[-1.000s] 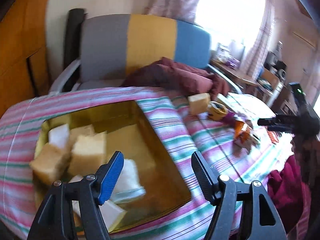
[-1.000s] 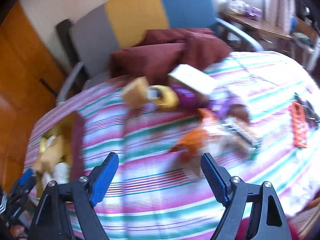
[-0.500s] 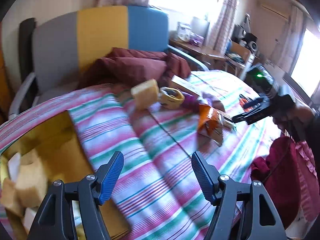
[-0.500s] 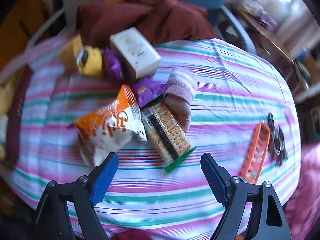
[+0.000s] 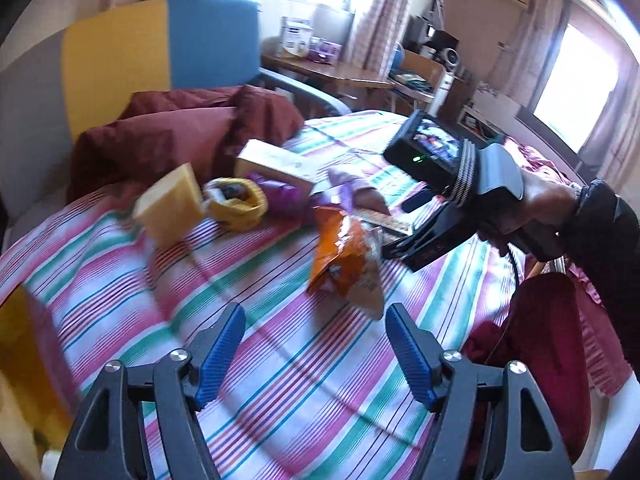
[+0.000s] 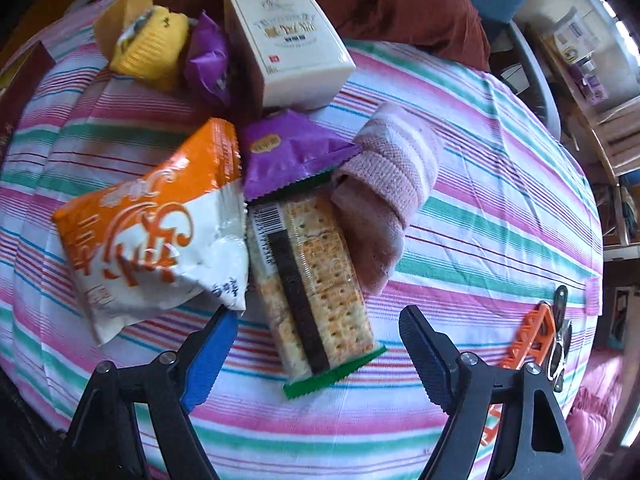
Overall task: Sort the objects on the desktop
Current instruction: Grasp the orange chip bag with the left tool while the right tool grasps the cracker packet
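Observation:
A heap of items lies on the striped tablecloth. It holds an orange and white snack bag, a clear cracker pack, a purple packet, a pink rolled cloth, a white box, a yellow packet and a tan sponge block. My right gripper points down over the cracker pack's near end. Its jaws are closing, and the pads do not touch the pack. My left gripper hovers in front of the snack bag, its jaws opening with nothing between them.
A yellow box sits at the table's left edge. An orange clip and some black metal pieces lie at the right. Maroon cushions rest on a chair behind the table. A hand holds the right gripper.
The left gripper swung right, away from the yellow box of sponge blocks and toward the snack heap. The right gripper tipped downward and sank closer over the cracker pack.

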{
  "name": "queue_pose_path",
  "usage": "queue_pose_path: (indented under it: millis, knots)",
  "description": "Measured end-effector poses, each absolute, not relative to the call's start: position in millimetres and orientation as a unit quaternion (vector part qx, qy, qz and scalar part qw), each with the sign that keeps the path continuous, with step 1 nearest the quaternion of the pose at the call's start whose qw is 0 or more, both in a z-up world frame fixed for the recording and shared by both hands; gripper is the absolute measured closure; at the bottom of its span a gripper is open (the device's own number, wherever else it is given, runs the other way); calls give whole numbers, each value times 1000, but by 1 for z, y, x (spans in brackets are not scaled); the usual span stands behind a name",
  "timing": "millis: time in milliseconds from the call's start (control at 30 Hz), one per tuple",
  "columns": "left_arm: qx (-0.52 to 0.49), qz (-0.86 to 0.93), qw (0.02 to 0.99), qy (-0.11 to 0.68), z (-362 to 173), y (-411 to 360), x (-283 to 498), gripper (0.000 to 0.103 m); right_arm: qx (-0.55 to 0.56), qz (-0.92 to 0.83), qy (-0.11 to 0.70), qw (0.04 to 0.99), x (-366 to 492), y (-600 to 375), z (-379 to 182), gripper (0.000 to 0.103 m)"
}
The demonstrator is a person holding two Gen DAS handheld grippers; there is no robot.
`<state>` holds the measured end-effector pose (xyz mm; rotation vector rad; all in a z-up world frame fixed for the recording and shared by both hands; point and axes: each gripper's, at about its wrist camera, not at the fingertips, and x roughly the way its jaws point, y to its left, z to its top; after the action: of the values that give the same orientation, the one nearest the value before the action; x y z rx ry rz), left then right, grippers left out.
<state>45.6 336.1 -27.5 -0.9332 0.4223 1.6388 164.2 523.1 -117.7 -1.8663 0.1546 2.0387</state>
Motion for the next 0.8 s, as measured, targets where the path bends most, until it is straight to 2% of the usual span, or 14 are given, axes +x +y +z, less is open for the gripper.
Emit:
queue_pose_path:
  millis: [67, 167, 233, 600, 800]
  knots:
    - [-394, 692, 575, 187, -30, 351, 49, 21, -661, 727, 63, 175, 165, 524, -121, 30]
    - [-400, 677, 586, 196, -36, 374, 52, 21, -650, 739, 77, 160, 167, 524, -118, 48]
    - [-400, 671, 587, 213, -43, 391, 54, 21, -649, 742, 76, 152, 169, 521, -117, 52]
    - [-401, 648, 589, 268, -71, 445, 62, 21, -634, 753, 104, 146, 180, 521, -116, 52]
    - [-429, 635, 586, 265, -91, 459, 49, 32, -633, 753, 104, 144, 181, 517, -114, 51]
